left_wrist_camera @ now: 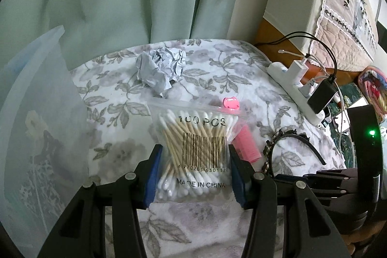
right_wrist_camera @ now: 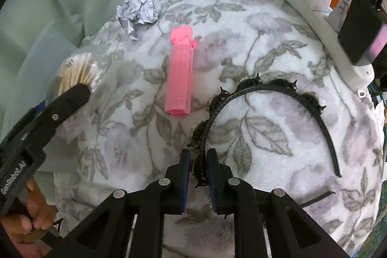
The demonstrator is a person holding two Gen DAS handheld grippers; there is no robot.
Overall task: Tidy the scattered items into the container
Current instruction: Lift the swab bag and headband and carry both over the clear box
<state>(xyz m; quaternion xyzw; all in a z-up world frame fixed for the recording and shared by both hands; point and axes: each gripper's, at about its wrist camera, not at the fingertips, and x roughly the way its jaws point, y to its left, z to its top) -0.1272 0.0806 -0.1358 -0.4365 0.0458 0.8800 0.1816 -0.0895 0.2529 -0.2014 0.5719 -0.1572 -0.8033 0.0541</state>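
Both claws are busy now. With my left claw I clench the bag of cotton swabs across its middle, one blue pad on each side of the barcode. My right claw is nearly closed around the black headband, at the lower end of its arc; I cannot tell if the pads already press on it.

I judge the bag to be very light and soft. The plastic film is slippery and the wooden sticks inside can shift, so the middle, where they are bundled tightly, seems the best place to hold. The headband looks stiff and springy, with small dark ornaments that may be fragile; I would take the bare band between two ornaments.

The bag is clear, with a zip strip on top and print "100 PCS". Just right of the bag lies a pink hair roller, and beyond the bag a crumpled paper ball. Left of the bag stands the translucent container, near it.
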